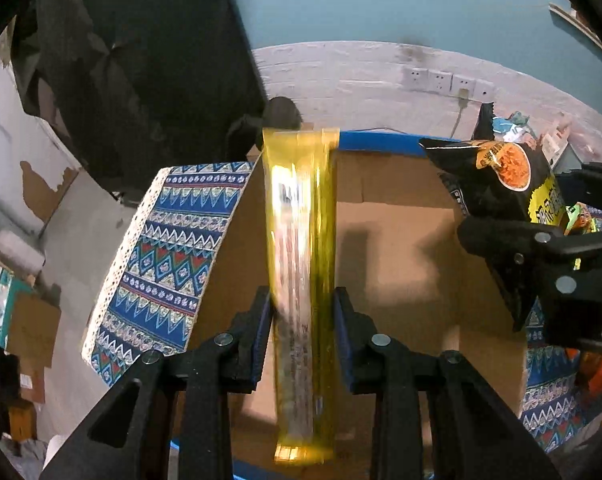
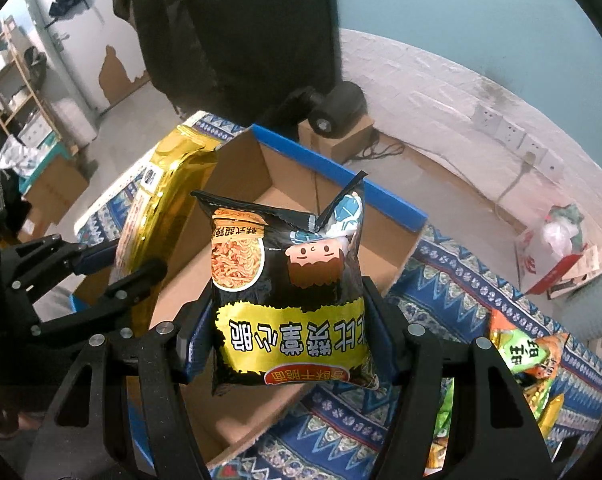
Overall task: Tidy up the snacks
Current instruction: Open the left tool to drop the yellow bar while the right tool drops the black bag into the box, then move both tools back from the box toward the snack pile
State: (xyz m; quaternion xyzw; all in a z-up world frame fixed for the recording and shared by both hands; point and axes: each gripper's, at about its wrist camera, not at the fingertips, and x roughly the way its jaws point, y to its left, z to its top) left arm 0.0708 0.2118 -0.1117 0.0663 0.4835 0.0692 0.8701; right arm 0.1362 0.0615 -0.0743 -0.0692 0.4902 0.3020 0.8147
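My left gripper is shut on a gold foil snack packet, held edge-on above the open cardboard box. The same gold packet and left gripper show at the left of the right wrist view. My right gripper is shut on a black and yellow snack bag, held upright over the box. That bag and the right gripper show at the right of the left wrist view.
The box has a blue rim and sits on a blue patterned cloth. More snack packets lie on the cloth at the right. A small black camera device on a cardboard block stands behind the box. Wall sockets are on the far wall.
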